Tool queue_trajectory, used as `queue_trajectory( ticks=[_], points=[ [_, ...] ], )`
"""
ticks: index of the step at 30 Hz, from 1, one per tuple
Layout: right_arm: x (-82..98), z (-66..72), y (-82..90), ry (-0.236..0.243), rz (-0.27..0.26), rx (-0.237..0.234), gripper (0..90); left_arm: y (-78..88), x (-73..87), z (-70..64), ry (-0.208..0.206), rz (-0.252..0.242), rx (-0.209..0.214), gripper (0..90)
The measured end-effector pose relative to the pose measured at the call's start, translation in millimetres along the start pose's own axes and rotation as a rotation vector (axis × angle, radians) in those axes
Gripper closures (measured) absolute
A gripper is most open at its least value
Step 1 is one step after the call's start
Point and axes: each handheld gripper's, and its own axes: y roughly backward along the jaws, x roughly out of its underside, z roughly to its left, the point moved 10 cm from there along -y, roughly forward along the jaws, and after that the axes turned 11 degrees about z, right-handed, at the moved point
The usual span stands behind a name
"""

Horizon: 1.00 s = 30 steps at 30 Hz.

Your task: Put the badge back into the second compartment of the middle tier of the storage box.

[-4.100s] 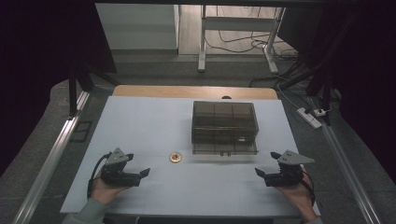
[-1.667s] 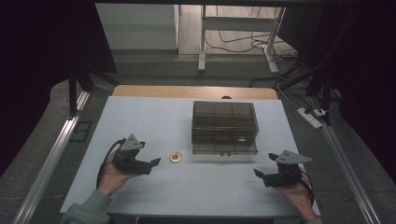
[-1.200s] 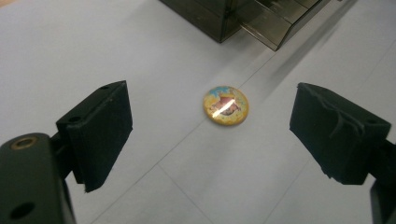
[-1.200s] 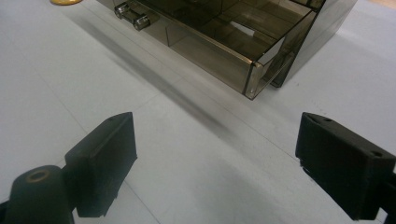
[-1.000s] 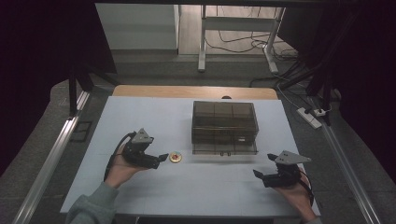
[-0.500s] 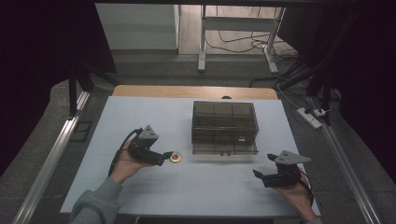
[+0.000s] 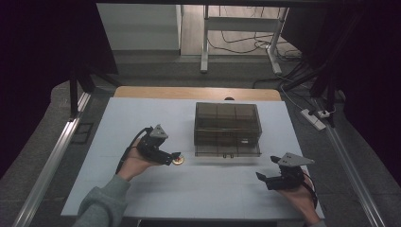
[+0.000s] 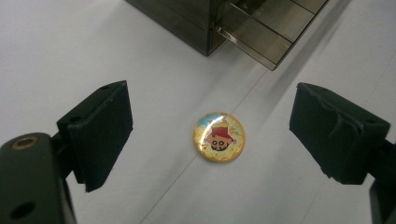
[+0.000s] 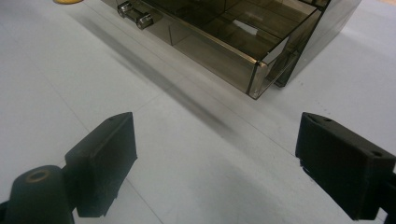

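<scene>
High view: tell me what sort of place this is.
Probably a lab or workshop set up for recording. A white table stands on a grey floor, with cables trailing round a metal frame behind and a power strip at the right. On the table is a smoky plastic drawer box.

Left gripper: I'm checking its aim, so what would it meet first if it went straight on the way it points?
Probably the round badge: it lies on the table between the open jaws of the left gripper, untouched. The smoky drawer box lies farther on.
</scene>
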Motion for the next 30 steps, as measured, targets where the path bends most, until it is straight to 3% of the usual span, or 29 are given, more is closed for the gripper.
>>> queue_trajectory(
  ticks=[14, 30],
  points=[
    [1.2, 1.2, -1.7, 0.002, 0.009, -0.007, 12.3, -17.0, -13.5, -3.5, -0.036, 0.053, 0.039, 13.6],
    [3.0, 2.0, -3.9, 0.004, 0.025, -0.010, 12.4, -39.7, -2.8, -1.7, -0.057, 0.166, 0.068, 14.0]
  ],
)
